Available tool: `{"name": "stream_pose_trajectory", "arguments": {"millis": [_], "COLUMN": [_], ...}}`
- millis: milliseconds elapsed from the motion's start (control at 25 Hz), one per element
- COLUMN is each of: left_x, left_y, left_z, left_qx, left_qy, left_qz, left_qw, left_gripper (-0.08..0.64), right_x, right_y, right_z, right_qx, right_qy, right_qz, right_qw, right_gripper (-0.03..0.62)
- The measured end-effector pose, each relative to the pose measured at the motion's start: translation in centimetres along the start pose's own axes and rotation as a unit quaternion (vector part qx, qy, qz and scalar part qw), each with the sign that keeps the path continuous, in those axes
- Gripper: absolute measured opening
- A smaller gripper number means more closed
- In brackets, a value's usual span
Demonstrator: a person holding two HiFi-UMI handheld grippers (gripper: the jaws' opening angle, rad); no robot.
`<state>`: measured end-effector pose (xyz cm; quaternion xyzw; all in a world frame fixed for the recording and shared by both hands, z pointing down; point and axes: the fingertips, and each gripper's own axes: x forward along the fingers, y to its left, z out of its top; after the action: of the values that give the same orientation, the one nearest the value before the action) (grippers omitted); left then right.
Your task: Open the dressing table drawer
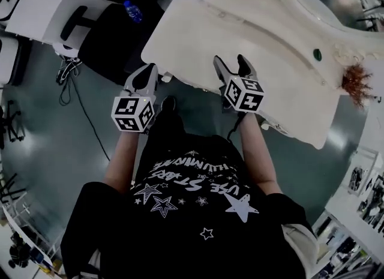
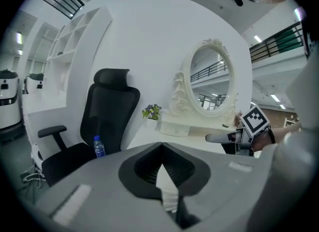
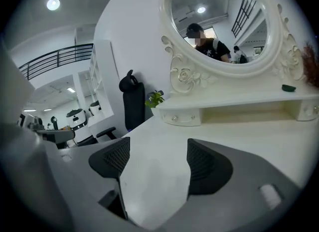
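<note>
The dressing table drawer (image 3: pixel 182 118) is being shown closed, at the left end of the low shelf under the oval mirror (image 3: pixel 219 21), with two small knobs on its face. It is lying well apart from both grippers, across the bare top of the desk (image 1: pixel 198 38). Whether the desk front is carrying another drawer cannot be told, because that face is being hidden under the edge of the top in the head view.

The left gripper (image 1: pixel 149 71) is being held with its jaws meeting at the tips, and nothing is being gripped between them. It is being held just at the front edge of the desk, near the left corner. The right gripper (image 1: pixel 231 63) is being held with its jaws wide apart, and only the desk top is being seen between them. Its tips are being carried just over the front edge. Probably the right one is being made ready for taking a knob, while the left one is being held aside.

Both forearms are being stretched forward from bent elbows, side by side and almost parallel, with the grippers being pointed toward the mirror. The task is being judged as not yet begun, since no knob is being touched. A reach across the desk is being called for next.
</note>
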<state>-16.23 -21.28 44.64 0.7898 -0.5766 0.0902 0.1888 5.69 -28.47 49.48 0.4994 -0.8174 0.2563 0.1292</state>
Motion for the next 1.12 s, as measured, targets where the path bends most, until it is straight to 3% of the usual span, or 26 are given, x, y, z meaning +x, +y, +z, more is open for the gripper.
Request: {"name": "stream_pose_trajectory", "arguments": {"millis": [240, 520, 880, 1120], "left_x": [5.1, 8.6, 12.1, 13.5], "left_y": [4.2, 7.2, 8.5, 9.5], "left_z": [2.6, 3.2, 4.4, 4.0], "left_qx": [0.015, 0.013, 0.019, 0.019], "left_qy": [0.020, 0.040, 0.046, 0.053], "left_qz": [-0.073, -0.122, -0.163, -0.171], "left_qw": [0.9970, 0.9916, 0.9853, 0.9837], "left_gripper": [0.002, 0.002, 0.002, 0.002], "right_x": [4.8, 8.8, 12.3, 14.8], "right_y": [0.8, 0.9, -0.8, -2.5], "right_z": [2.6, 3.7, 4.3, 4.3], "right_qx": [0.023, 0.041, 0.056, 0.052], "right_qy": [-0.008, -0.008, -0.009, -0.008], "right_qz": [-0.061, -0.110, -0.167, -0.212], "right_qw": [0.998, 0.993, 0.984, 0.976], "right_gripper": [0.373, 0.373, 0.368, 0.336]}}
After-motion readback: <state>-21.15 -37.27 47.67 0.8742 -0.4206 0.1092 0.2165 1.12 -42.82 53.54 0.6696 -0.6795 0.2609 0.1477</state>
